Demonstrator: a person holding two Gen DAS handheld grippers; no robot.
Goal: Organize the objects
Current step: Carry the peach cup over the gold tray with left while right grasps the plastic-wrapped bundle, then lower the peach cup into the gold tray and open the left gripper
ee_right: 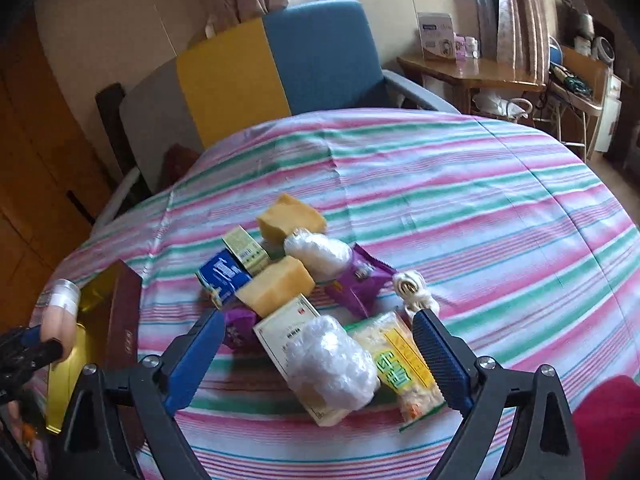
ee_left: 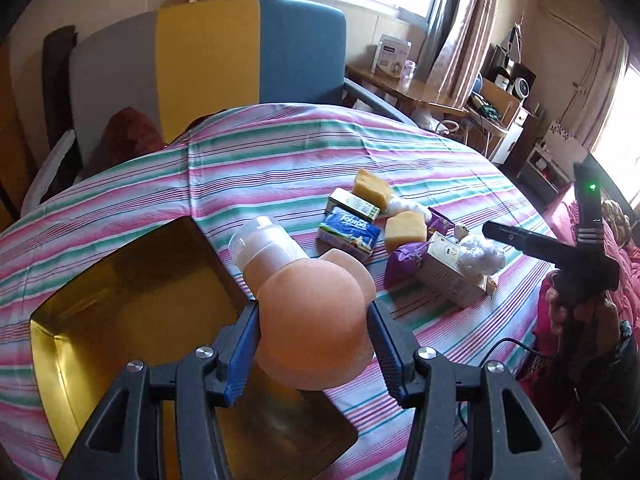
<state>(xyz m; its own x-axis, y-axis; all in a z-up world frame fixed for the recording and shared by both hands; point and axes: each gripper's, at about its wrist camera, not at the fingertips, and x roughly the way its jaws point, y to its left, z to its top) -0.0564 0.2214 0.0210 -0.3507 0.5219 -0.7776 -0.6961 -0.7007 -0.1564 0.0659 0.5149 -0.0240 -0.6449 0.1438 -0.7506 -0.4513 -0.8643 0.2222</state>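
I am holding a smooth peach bottle [ee_left: 312,320] clenched in my left gripper [ee_left: 314,344], hanging over the near rim of the glossy gold box [ee_left: 132,292]. My right gripper [ee_right: 320,360] is hovering with its jaws spread over the crinkly plastic wad [ee_right: 332,360] in the pile; wide striped cloth [ee_right: 460,184] is lying bare beyond.

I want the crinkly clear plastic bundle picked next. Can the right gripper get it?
Probably yes. The right gripper is open, and the crinkly clear plastic bundle sits between its blue fingers, on top of a white carton with nothing covering it.
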